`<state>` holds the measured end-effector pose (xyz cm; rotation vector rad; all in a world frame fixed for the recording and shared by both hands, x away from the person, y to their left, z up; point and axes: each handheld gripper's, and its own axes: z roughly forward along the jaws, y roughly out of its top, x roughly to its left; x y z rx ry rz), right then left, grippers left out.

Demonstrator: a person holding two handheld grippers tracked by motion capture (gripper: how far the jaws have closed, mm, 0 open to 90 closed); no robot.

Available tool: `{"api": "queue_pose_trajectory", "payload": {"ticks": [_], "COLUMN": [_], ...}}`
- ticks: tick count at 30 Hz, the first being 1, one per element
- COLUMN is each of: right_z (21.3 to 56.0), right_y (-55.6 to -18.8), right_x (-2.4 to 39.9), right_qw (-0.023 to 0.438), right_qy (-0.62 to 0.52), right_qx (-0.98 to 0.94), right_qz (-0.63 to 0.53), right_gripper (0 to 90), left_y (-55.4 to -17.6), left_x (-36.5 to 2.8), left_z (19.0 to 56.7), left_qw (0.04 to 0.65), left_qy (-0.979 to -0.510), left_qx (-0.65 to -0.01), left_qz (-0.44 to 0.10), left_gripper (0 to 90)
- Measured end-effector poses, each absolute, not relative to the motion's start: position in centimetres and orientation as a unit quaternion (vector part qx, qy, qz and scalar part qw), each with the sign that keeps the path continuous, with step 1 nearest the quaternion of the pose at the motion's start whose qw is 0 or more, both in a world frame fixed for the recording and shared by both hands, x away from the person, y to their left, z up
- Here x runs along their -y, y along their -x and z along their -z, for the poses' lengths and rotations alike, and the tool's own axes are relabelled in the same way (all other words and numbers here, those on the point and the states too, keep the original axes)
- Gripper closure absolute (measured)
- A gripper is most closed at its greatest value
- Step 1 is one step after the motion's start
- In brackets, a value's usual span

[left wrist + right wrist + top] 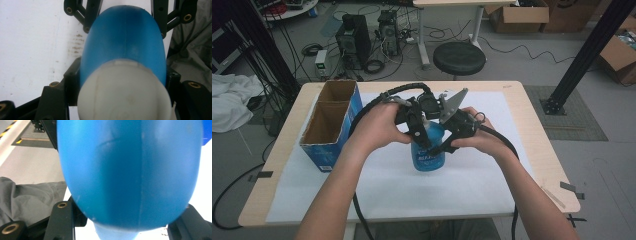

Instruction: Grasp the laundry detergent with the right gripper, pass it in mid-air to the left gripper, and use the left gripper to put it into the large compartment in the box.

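A blue plastic bottle with a white cap stands upright on the white sheet at the middle of the table. My left gripper comes down from the upper left and is shut on the bottle at its cap and shoulder. In the left gripper view the cap sits tight between the black jaws of the left gripper. My right gripper reaches in from the right. It is shut on the bottle's blue body, which bulges between the jaws of the right gripper.
A blue cardboard box with two open, empty compartments stands at the table's left side. Black cables trail from both grippers across the sheet. Beyond the far edge are a black stool and computer gear on the floor.
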<state>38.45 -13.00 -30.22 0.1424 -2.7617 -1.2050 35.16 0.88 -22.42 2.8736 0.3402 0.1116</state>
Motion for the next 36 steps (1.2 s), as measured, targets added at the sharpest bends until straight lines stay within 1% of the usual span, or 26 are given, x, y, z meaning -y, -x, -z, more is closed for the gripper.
{"api": "queue_pose_trajectory", "payload": {"ticks": [3,5,7,8,11,12,13,16,18,19,20,21,23,27,28,29,30,33,34,35,36], "right_z": [30.2,30.2,30.4,30.5,30.7,30.8,30.9,30.9,30.9,31.1,31.1,31.2,31.3,31.5,31.5,31.5,31.4,31.1,31.1,30.9,30.7], "right_y": [-38.5,-38.6,-38.6,-38.6,-38.8,-38.9,-39.0,-39.2,-39.2,-39.5,-39.6,-39.7,-39.9,-40.5,-40.6,-40.6,-40.8,-41.1,-41.1,-41.2,-41.3], "right_x": [13.1,13.1,13.0,13.0,13.2,13.5,13.7,14.5,14.8,15.6,16.0,16.4,17.4,19.5,20.1,20.1,21.3,23.0,23.0,23.6,24.3], "right_qw": [0.072,0.080,0.074,0.067,0.066,0.055,0.055,0.045,0.037,0.025,0.015,0.010,-0.003,-0.015,-0.016,-0.016,-0.010,-0.007,-0.007,-0.007,-0.008], "right_qy": [-0.047,-0.041,-0.035,-0.030,-0.021,-0.015,-0.011,-0.003,0.003,0.013,0.019,0.026,0.036,0.053,0.059,0.059,0.079,0.097,0.097,0.105,0.115], "right_qx": [0.910,0.906,0.915,0.921,0.930,0.939,0.942,0.952,0.957,0.969,0.974,0.978,0.986,0.994,0.994,0.994,0.993,0.992,0.992,0.992,0.990], "right_qz": [0.405,0.413,0.394,0.383,0.361,0.340,0.332,0.302,0.286,0.247,0.226,0.205,0.161,0.098,0.090,0.090,0.084,0.077,0.077,0.076,0.077], "right_gripper": [44.3,43.0,34.6,32.1,29.9,28.2,26.1,25.7,25.1,25.5,25.8,25.9,26.0,26.1,26.2,26.2,26.8,27.4,27.4,27.7,27.8], "left_y": [-35.2,-35.5,-35.6,-35.6,-35.9,-36.1,-36.1,-36.7,-36.8,-37.2,-37.2,-37.5,-37.9,-38.7,-39.0,-39.0,-39.4,-39.7,-39.7,-39.8,-39.8], "left_x": [-1.0,-1.1,-1.3,-1.4,-1.8,-2.2,-2.2,-3.3,-3.7,-4.6,-4.6,-5.4,-6.5,-9.3,-10.1,-10.1,-11.7,-14.0,-14.0,-15.1,-15.4], "left_z": [22.1,21.7,21.2,20.8,19.9,19.2,19.2,17.7,17.4,16.5,16.5,15.9,15.1,13.3,12.9,12.9,12.2,11.4,11.4,11.0,10.9], "left_qw": [0.129,0.131,0.128,0.124,0.118,0.112,0.112,0.103,0.100,0.098,0.098,0.098,0.097,0.097,0.093,0.093,0.091,0.089,0.089,0.088,0.087], "left_qy": [-0.983,-0.981,-0.979,-0.978,-0.975,-0.972,-0.972,-0.962,-0.959,-0.951,-0.951,-0.943,-0.931,-0.892,-0.880,-0.880,-0.854,-0.813,-0.813,-0.795,-0.791], "left_qx": [-0.123,-0.141,-0.153,-0.161,-0.183,-0.203,-0.203,-0.248,-0.258,-0.288,-0.288,-0.314,-0.346,-0.436,-0.459,-0.459,-0.504,-0.567,-0.567,-0.592,-0.597], "left_qz": [-0.033,-0.025,-0.031,-0.034,-0.041,-0.044,-0.044,-0.049,-0.051,-0.054,-0.054,-0.057,-0.059,-0.075,-0.077,-0.077,-0.085,-0.095,-0.095,-0.099,-0.100], "left_gripper": [38.3,38.3,38.3,38.3,38.3,38.3,38.3,38.4,38.3,38.4,38.4,38.4,38.4,38.4,38.4,38.4,38.4,38.4,38.4,38.4,38.4]}}
